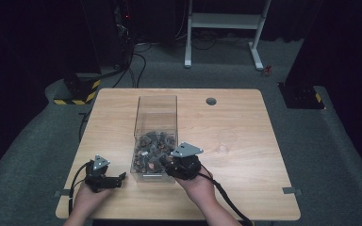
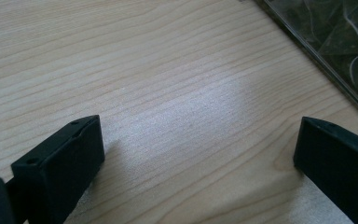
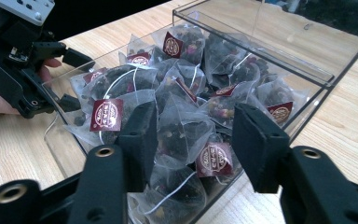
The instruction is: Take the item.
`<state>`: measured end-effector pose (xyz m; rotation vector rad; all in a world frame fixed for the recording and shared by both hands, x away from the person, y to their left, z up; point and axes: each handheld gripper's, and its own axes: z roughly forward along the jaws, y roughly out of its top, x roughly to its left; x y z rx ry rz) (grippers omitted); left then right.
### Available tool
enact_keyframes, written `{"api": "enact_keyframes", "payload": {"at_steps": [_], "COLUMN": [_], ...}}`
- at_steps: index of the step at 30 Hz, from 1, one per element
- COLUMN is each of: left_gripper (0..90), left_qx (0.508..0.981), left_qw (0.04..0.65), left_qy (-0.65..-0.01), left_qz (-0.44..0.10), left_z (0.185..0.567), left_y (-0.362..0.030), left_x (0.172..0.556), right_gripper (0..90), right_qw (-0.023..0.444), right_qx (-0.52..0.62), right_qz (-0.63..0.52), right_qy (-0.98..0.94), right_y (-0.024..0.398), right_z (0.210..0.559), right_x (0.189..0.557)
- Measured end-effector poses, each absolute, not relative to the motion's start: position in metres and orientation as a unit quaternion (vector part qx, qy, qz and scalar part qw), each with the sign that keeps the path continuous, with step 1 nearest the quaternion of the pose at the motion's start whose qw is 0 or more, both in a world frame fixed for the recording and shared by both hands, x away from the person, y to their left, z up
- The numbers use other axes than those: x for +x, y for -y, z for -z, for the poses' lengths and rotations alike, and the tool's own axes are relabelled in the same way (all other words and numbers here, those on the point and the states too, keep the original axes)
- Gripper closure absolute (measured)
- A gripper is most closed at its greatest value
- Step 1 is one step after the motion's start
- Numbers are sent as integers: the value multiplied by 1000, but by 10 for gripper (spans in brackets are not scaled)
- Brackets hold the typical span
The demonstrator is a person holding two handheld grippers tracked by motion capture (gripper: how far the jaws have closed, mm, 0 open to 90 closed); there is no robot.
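Black jaws of the right gripper (image 3: pixel 193 140) stand half open astride one mesh tea bag (image 3: pixel 179 128), not yet pinching it, in the clear box (image 1: pixel 154 106) mid-bench, the lidless top allowing reach. Left gripper (image 2: pixel 196 154), jaws wide and empty, waits over bare bench (image 2: pixel 168 70) left of the box, near edge.

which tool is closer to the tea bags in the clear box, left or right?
Right. The right tool is over the clear box at its near end, jaws straddling a tea bag on the pile. The left tool sits on the table beside the box, outside its wall, jaws open.
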<state>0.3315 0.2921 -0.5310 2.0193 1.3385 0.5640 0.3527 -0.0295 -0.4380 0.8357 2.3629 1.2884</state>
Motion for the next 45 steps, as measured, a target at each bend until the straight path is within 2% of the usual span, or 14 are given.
{"api": "enact_keyframes", "payload": {"at_steps": [15, 28, 35, 45], "left_gripper": [19, 19, 18, 19], "left_qx": [769, 768, 768, 768], "left_qw": [320, 320, 320, 320], "left_qy": [-510, -510, -510, -510], "left_qz": [-217, -217, -218, -218], "left_z": [531, 531, 531, 531], "left_y": [-292, -292, -292, -292], "left_x": [331, 331, 331, 331], "right_gripper": [709, 769, 892, 900], "right_qw": [153, 151, 159, 162], "right_qx": [297, 299, 292, 287], "right_qz": [-449, -448, -450, -457], "right_qy": [-829, -829, -829, -826], "right_y": [26, 26, 26, 27], "right_z": [444, 447, 447, 445], "right_x": [355, 356, 353, 351]}}
